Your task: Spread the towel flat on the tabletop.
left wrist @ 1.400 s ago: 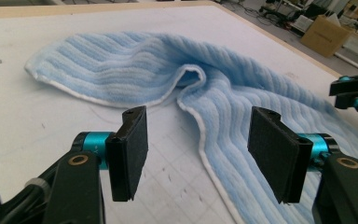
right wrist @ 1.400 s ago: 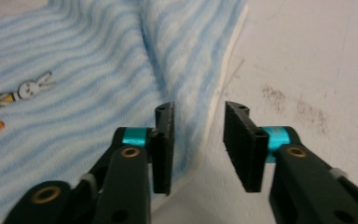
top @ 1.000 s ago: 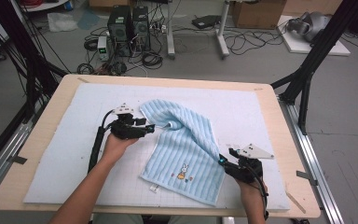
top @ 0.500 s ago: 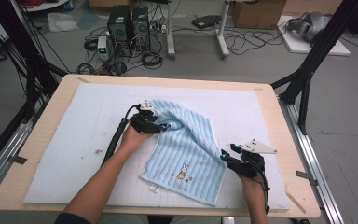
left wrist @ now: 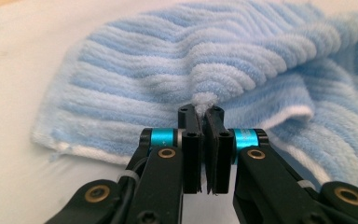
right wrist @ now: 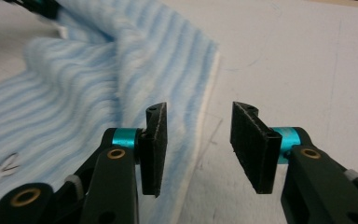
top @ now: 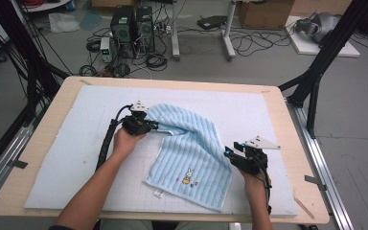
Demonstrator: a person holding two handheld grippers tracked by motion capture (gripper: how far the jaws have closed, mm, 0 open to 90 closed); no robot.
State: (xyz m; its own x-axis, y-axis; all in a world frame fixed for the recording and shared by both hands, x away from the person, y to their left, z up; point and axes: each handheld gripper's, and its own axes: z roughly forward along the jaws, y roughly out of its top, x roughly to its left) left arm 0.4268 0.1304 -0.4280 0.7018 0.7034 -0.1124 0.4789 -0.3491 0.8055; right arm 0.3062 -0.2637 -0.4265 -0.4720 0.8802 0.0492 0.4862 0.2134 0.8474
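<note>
near the front edge, right tool (top: 232,156) low over the mat (top: 67,153), jaws spread wide with nothing between them, aimed toward 10 o'clock at the towel's (top: 191,158) right hem. in the right gripper view, that hem runs just inside the left pad (right wrist: 153,144), bare mat under the gap. right hand (top: 253,184) behind it, forearm coming in from 6 o'clock, wrist about level.

towel at the middle of the table (top: 38,143), bunny patch toward 6 o'clock, lower half flat, upper part humped and folded toward 11 o'clock.

farther back, left tool (top: 152,126) clamped shut on the towel's far-left corner; in the left gripper view only a small tuft of pile sits between the pads (left wrist: 191,140), cloth ridged up beyond. left hand (top: 127,140) palm down, forearm slanting in from 7 o'clock, tool pointing toward 3 o'clock.

likely trouble: so thin a pinch may slip out under any pull, dropping the corner in a heap. with the right hem unheld, dragging from the left could slide the whole towel and crease it. closing the right tool here might catch mat or miss the hem, since the edge lies off-centre in the gap.
</note>
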